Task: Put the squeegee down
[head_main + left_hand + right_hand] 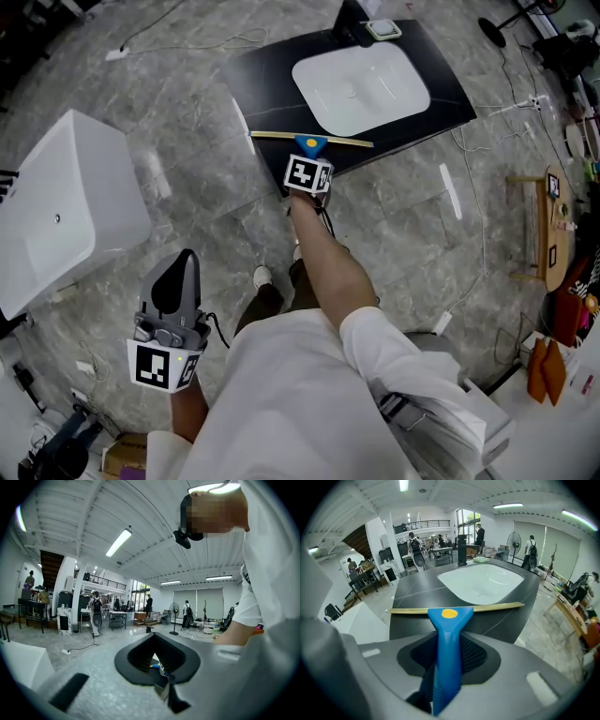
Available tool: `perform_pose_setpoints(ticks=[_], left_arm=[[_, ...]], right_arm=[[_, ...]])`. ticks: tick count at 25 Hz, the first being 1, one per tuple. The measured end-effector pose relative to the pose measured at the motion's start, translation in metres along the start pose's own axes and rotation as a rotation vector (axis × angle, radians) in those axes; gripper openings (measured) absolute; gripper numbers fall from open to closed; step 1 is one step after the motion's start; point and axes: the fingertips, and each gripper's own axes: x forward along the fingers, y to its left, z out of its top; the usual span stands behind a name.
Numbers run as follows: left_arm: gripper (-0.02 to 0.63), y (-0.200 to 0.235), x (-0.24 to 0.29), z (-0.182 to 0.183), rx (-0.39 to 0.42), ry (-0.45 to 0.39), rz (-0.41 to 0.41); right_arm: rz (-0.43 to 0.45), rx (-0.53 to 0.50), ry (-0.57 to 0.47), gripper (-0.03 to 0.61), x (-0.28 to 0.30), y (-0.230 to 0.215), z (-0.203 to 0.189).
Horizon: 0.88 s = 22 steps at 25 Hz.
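Note:
My right gripper is shut on the blue handle of a squeegee. Its thin yellow blade stretches sideways over the near edge of the black countertop. In the right gripper view the squeegee stands upright between the jaws of the right gripper, blade level in front of the white basin. Whether the blade touches the countertop I cannot tell. My left gripper hangs low at the left over the floor, shut and holding nothing. The left gripper looks out across the hall.
A white basin is set into the countertop, with a small white-and-green object at its far edge. A white tub stands on the floor at the left. A wooden stand and cables are at the right.

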Motion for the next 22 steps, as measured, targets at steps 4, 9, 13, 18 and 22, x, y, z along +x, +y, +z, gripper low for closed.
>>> perform_pose_setpoints(ticks=[4,9,13,18,22], left_arm=[[0.005,0.0026,0.0030,0.0001,0.000,0.000,0.002],[0.005,0.0020,0.0041,0.0005,0.000,0.003,0.002],[0.005,0.0026,0.0053,0.0009,0.000,0.002,0.002],[0.005,0.0015,0.0051,-0.0001,0.001,0.004,0.000],[0.005,-0.0003,0.0053,-0.0005,0.005,0.005,-0.002]], right_arm=[[0.001,-0.002,-0.001,0.143,0.0039,-0.0016,0.0006],[0.005,-0.001,0.000,0.143,0.0038,-0.0032,0.0023],[0.009,-0.008,0.000,0.143,0.0047,-0.0031,0.0026],[0.026,-0.012,-0.014,0.144,0.0051,-0.0030,0.0035],[0.039,-0.016,-0.023,0.144,0.0049,-0.0035,0.0036]])
